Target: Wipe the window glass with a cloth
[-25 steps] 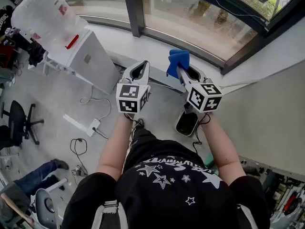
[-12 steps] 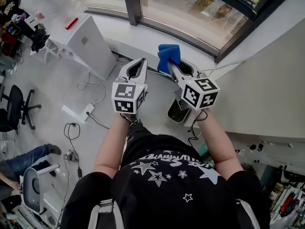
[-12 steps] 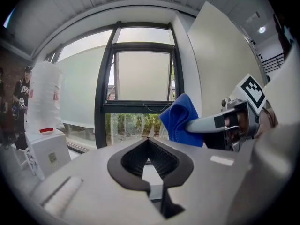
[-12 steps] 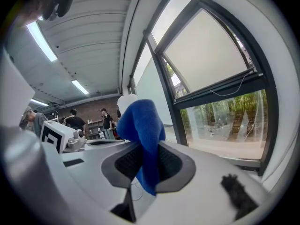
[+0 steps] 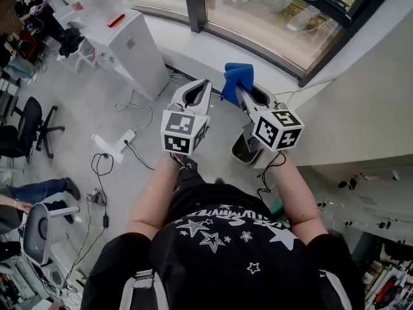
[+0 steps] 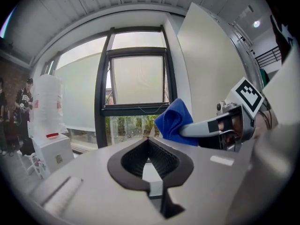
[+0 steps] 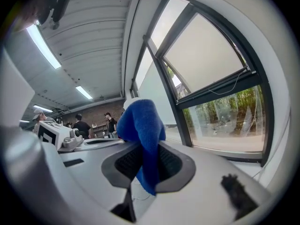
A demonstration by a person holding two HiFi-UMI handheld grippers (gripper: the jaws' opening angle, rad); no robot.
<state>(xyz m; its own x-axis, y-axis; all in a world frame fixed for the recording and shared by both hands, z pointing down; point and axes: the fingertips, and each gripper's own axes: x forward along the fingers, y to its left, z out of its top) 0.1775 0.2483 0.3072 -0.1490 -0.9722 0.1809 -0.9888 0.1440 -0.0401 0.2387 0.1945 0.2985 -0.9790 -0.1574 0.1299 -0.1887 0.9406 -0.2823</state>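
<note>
A folded blue cloth (image 5: 237,80) sticks up out of my right gripper (image 5: 240,93), which is shut on it; in the right gripper view the cloth (image 7: 143,135) hangs between the dark pads. My left gripper (image 5: 204,84) is shut with nothing in it, beside the right one; its own view shows the jaws closed (image 6: 149,139) and the blue cloth (image 6: 174,122) to the right. The window glass (image 5: 274,24) with dark frames lies ahead past the white sill (image 5: 193,47). In the gripper views the glass (image 6: 138,78) (image 7: 220,111) is some distance off.
A white cabinet (image 5: 132,47) with a clear plastic cover stands left by the window. A small bin (image 5: 244,148) sits on the floor under my right arm. Cables and a power strip (image 5: 113,146) lie left, an office chair (image 5: 29,124) and people farther left. A white wall (image 5: 361,108) rises right.
Both grippers stay side by side with the cloth held; the view has shifted, so the window and cabinet sit a little differently around them.
</note>
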